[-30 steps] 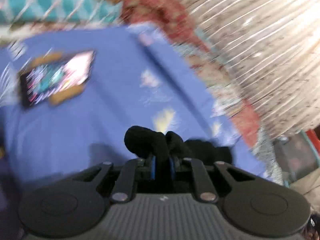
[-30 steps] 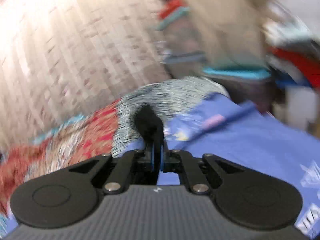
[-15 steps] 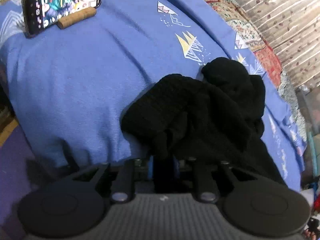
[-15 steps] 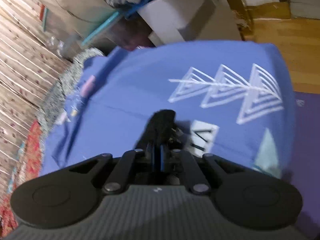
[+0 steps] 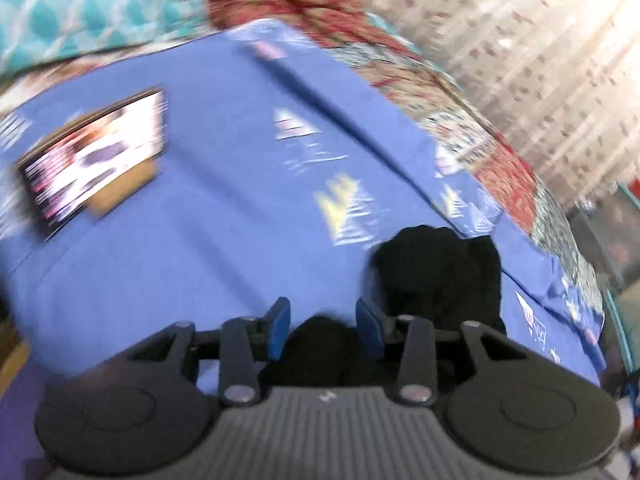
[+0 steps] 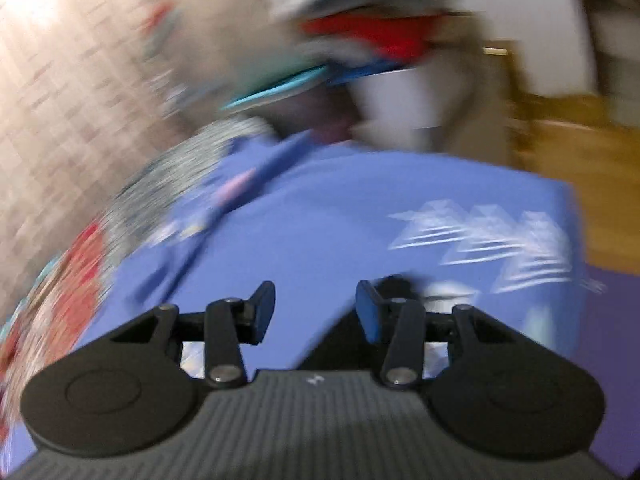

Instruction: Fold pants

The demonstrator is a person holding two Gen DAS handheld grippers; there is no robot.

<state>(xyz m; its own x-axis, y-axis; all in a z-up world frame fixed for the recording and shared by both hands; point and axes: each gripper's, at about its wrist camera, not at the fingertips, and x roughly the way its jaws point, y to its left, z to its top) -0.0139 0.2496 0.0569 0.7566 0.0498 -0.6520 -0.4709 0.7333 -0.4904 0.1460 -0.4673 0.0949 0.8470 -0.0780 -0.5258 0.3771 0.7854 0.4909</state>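
Bed cover: a blue cloth sheet (image 5: 200, 208) printed with white and yellow triangle motifs — spread flat, blurred in both views.
Screen: a lit rectangular phone (image 5: 96, 160) propped tilted on the sheet at the left, leaning on a brown cork-like block (image 5: 128, 188).
Bedding: a red patterned quilt (image 5: 500, 176) along the sheet's far edge; a teal diamond-print cloth (image 5: 80, 24) beyond it.
Backdrop: a pale patterned curtain (image 5: 540, 40).
Clutter: a red cloth heap (image 6: 372, 32) — too blurred to detail.
Floor: brown wood (image 6: 580, 152).

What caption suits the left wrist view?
Open left claw hovering above crumpled black knit pants on a blue patterned bedsheet.
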